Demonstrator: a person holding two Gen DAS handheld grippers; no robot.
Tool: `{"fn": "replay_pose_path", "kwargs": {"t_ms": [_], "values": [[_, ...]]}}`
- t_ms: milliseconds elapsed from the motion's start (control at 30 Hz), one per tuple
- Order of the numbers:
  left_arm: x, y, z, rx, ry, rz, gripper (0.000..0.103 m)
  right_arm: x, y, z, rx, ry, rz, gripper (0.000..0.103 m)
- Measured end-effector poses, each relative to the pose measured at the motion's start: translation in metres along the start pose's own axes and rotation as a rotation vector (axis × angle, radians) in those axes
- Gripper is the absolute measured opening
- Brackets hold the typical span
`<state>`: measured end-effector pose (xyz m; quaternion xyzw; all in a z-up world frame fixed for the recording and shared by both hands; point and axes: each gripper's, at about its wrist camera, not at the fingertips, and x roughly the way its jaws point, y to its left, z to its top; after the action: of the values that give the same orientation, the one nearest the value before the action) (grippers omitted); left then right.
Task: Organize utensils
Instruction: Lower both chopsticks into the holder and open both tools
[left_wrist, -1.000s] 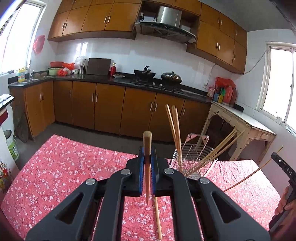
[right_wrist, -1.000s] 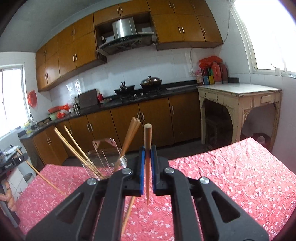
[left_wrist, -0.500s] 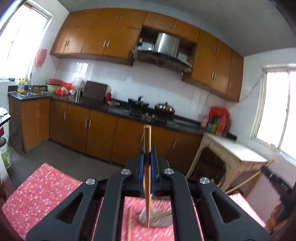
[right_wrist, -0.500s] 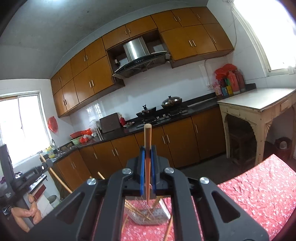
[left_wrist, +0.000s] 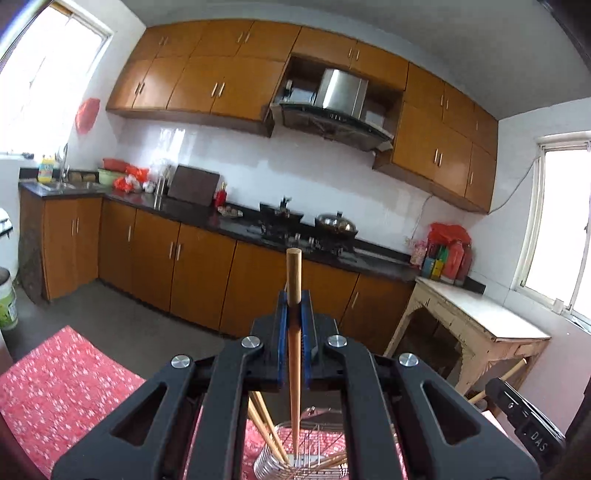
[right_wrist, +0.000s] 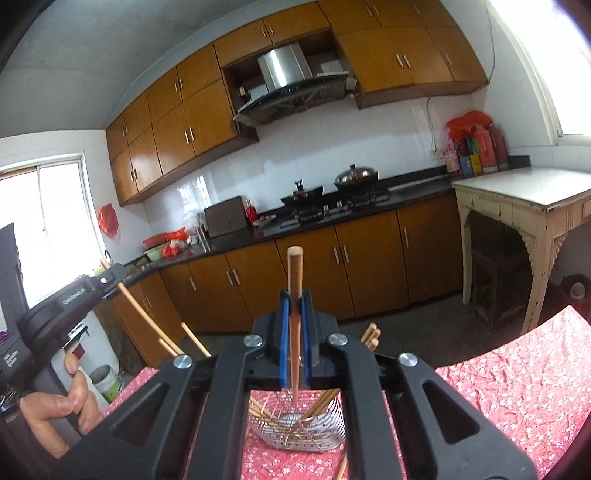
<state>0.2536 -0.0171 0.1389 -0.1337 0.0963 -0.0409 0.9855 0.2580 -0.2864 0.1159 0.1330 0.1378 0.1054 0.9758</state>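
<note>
Gripping one wooden chopstick (left_wrist: 294, 332) upright between blue pads (left_wrist: 282, 332), left gripper (left_wrist: 294, 295) clenched on it, thin end aimed down over a wire utensil basket (left_wrist: 314, 454) at the bottom edge of the left wrist view. Clenched likewise on a second chopstick (right_wrist: 295, 325), right gripper (right_wrist: 294, 295), its thin end just above the same basket (right_wrist: 299, 428). Already leaning in the basket at mixed angles, several more chopsticks (right_wrist: 325, 402), thick ends fanning out past the rim on both sides. Seen from the right wrist view, left hand (right_wrist: 55, 410) wrapped round its black handle at the far left, well apart from the basket. Underneath, a red floral tablecloth (right_wrist: 517, 391), wrinkled, open on the right side. Beyond the table, bare grey floor (left_wrist: 110, 314), then brown kitchen cabinets (left_wrist: 199, 273) under a dark counter, a stove with a lidded wok (right_wrist: 356, 175), a range hood (right_wrist: 284, 74), and a worn cream side table (right_wrist: 524, 192) by a bright window.
</note>
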Motion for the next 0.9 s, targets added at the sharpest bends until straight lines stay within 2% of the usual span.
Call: {"fn": "replay_pose_path", "kwargs": {"t_ms": [167,400,900], "values": [[0.015,0.009,-0.014,-0.013,0.077,-0.015,0.006,0.012,-0.002,-0.012,0.008,0.046,0.014,0.007],[0.03,0.012,-0.03,0.019,0.161,-0.005,0.006,0.03,-0.011,-0.024,0.052,0.108,0.017,0.007],[0.045,0.014,-0.045,0.038,0.221,0.011,0.006,0.049,-0.016,-0.04,0.078,0.18,0.015,0.007]]}}
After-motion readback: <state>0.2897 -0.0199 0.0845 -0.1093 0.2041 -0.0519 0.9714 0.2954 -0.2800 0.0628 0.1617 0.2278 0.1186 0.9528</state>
